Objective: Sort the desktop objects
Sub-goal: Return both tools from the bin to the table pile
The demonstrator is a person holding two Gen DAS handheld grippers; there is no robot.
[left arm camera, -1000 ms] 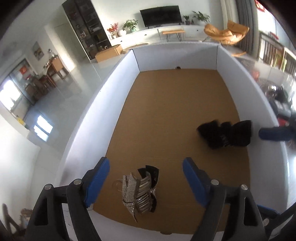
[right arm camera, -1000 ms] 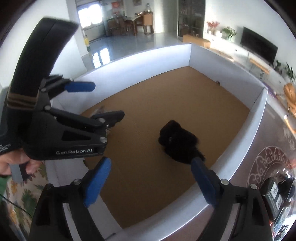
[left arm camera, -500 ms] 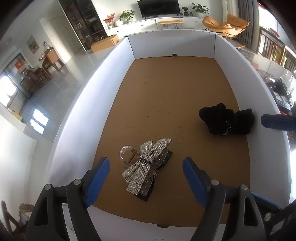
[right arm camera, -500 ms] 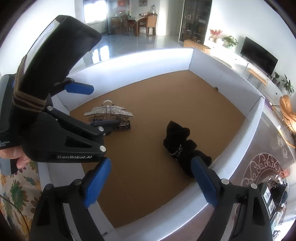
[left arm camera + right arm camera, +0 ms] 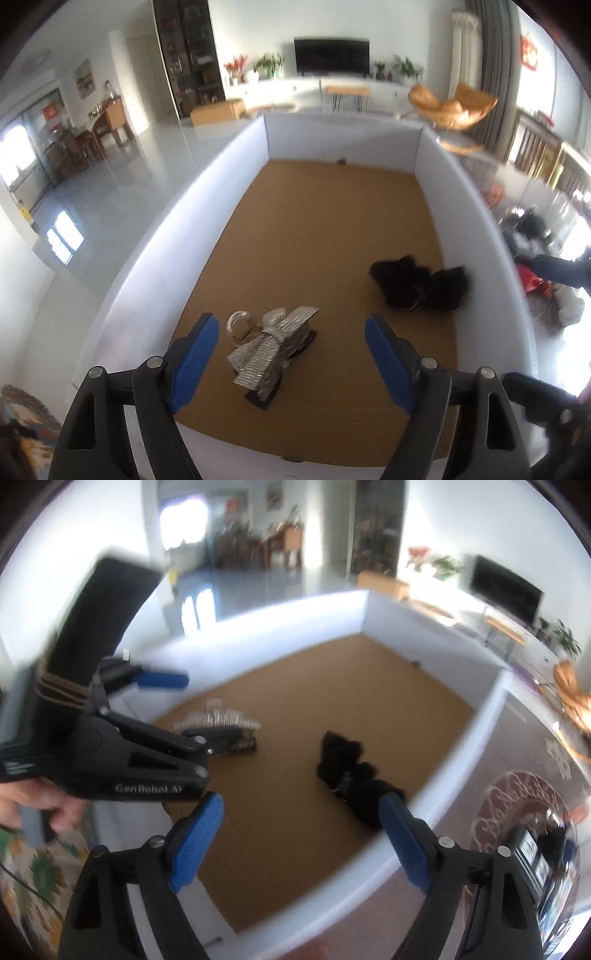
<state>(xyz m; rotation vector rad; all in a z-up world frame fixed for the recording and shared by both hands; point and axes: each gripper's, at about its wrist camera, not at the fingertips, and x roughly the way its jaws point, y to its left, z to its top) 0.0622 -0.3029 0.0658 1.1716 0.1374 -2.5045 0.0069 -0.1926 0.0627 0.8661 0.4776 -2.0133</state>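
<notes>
Silver bow clip [image 5: 271, 349] below left gripper [image 5: 291, 356], jaws apart, right gripper [image 5: 301, 843] jaws opening, empty.

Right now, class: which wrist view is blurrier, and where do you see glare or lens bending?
Right wrist view: blurrier, smearing the left gripper and black hair bow. Left wrist view: sharper on the silver bow clip; the window glare washes out its right edge; the tray walls bow outward.

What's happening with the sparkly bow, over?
Left gripper open above silver bow clip. Right gripper empty, jaws opening, near black fluffy clip. Nothing blocking.
</notes>
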